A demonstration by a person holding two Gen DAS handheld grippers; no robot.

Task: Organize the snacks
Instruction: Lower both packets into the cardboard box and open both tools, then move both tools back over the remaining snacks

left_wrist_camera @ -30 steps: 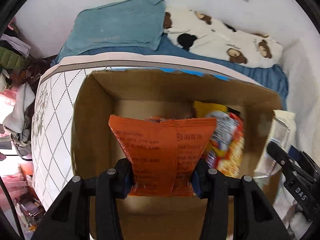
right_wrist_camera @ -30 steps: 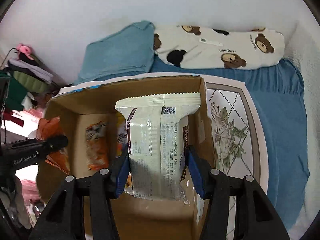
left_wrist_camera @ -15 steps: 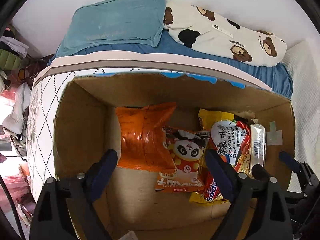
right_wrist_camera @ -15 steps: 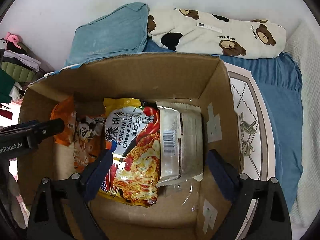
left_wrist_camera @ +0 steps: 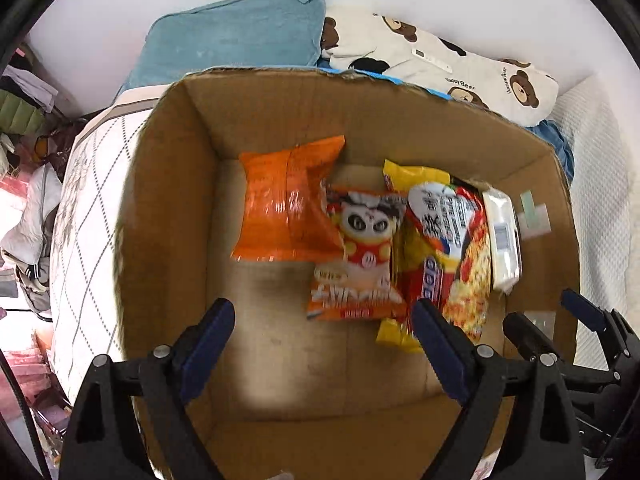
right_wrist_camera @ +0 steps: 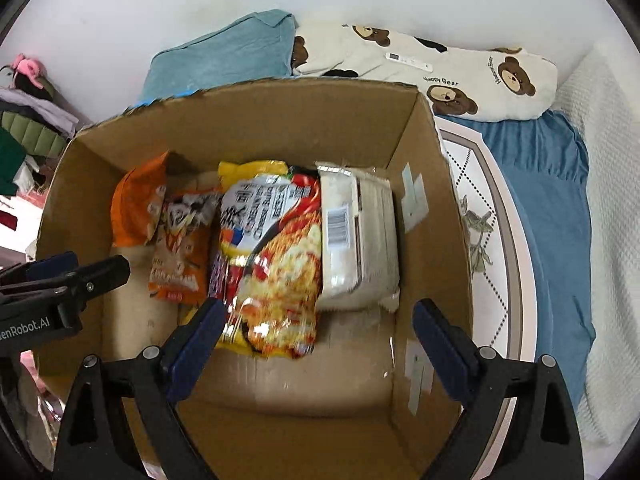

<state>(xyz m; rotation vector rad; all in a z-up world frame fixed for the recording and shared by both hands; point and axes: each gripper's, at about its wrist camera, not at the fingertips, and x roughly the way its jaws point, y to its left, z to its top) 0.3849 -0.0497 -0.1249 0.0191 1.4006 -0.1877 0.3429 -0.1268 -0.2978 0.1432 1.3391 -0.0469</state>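
An open cardboard box [left_wrist_camera: 168, 216] [right_wrist_camera: 424, 148] holds several snack packs in a row. From left: an orange pack [left_wrist_camera: 284, 204] [right_wrist_camera: 134, 208], a panda-print pack [left_wrist_camera: 360, 256] [right_wrist_camera: 180, 248], a red and yellow noodle pack [left_wrist_camera: 448, 248] [right_wrist_camera: 272, 256], and a cream pack [left_wrist_camera: 502, 236] [right_wrist_camera: 360, 236] against the right wall. My left gripper [left_wrist_camera: 320, 332] is open and empty above the box's near left floor. My right gripper [right_wrist_camera: 316, 332] is open and empty above the near right part, and it shows at the right edge of the left wrist view [left_wrist_camera: 552, 328].
The box stands on a bed with a white patterned mat [left_wrist_camera: 84, 208] [right_wrist_camera: 488, 216]. Behind it lie a teal pillow [left_wrist_camera: 236, 36] [right_wrist_camera: 224, 56] and a bear-print pillow [left_wrist_camera: 460, 64] [right_wrist_camera: 440, 68]. Clothes are piled at the left [right_wrist_camera: 28, 120].
Both grippers opened and let go of their packs: the orange pack dropped at the box's left, the cream pack at its right. Both grippers have since pulled back and up.
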